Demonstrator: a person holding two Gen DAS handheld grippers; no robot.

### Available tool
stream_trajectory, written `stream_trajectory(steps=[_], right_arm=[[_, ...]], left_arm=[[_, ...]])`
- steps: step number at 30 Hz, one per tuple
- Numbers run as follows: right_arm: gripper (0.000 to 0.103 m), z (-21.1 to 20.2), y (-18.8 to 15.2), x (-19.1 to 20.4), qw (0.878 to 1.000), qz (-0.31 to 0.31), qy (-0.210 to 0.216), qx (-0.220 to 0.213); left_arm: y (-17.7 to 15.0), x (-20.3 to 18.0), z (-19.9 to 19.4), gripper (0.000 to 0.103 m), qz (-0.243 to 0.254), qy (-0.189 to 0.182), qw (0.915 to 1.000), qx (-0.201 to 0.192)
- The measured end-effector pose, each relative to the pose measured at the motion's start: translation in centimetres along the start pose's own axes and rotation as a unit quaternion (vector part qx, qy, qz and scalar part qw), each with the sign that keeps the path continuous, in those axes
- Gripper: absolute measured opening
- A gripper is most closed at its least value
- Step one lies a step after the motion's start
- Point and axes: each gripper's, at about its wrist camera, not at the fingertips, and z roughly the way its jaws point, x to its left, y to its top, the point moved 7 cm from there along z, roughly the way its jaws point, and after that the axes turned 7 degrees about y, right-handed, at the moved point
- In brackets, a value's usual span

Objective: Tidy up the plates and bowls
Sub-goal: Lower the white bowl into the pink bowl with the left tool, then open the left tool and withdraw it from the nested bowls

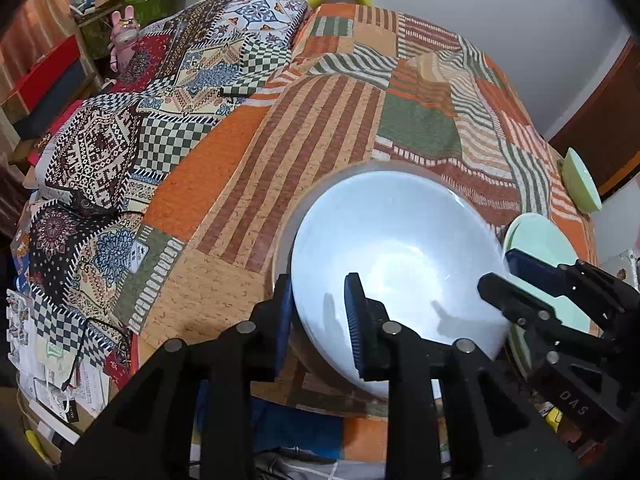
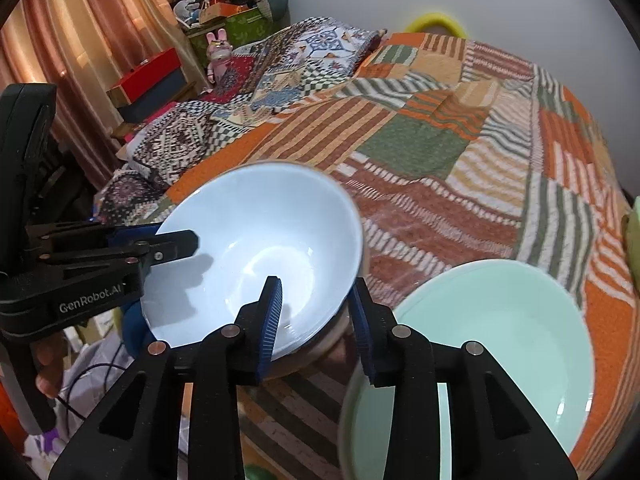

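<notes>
White bowl (image 1: 396, 256), left wrist view: it sits on the patchwork bedspread (image 1: 328, 120) at the near edge of the bed. The left gripper (image 1: 320, 320) straddles the bowl's near-left rim, one pad outside the wall and one inside, with a visible gap at the inner pad; the grip appears released, the jaws parted just enough to clear the rim. The right gripper (image 1: 504, 276) straddles the bowl's right rim in the same way. A mint plate (image 1: 536, 236) lies just right of the bowl, and a green bowl (image 1: 580, 182) stands beyond the plate.

Right wrist view: the white bowl (image 2: 256, 248) rests on a tan base or second dish, which one cannot be told. The right gripper (image 2: 316, 320) has one pad inside the wall and one outside, neither clearly pressing, so the bowl appears let go. The left gripper (image 2: 176, 244) reaches over the bowl's far-left rim. The mint plate (image 2: 500, 344) lies just right of the bowl. Two-sided holds probably keep so wide a bowl level when it is set down.
</notes>
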Motion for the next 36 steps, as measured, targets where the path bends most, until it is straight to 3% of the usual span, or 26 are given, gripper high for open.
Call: stream_trajectory(steps=[4,10,17,27,36], right_arm=[[0.037,-1.2,0.6,-0.4,1.0,0.005,0.008,-0.021],[0.037,-2.3,1.0,-0.5,0.999,0.003,0.005,-0.033],[0.037,-6.3,1.5,-2.7,0.997,0.019,-0.002,-0.074],[0.046,-16.3,1.3,-10.1,0.981,0.06,-0.073,-0.169],[0.051,-23.7,-1.5,-18.2,0.959,0.111,-0.144,-0.218]], left_arm=[[0.7,0.4,-1.2,0.034,0.003,0.021,0.9993,-0.03],[1.8,-0.6,-4.0,0.039,0.023,0.018,0.9972,-0.068],[3.3,-4.2,-7.6,0.039,0.047,-0.013,0.9931,-0.106],[6.4,-15.5,-13.7,0.048,0.122,-0.063,0.974,-0.18],[8.1,-26.7,-15.5,0.058,0.19,-0.102,0.956,-0.199]])
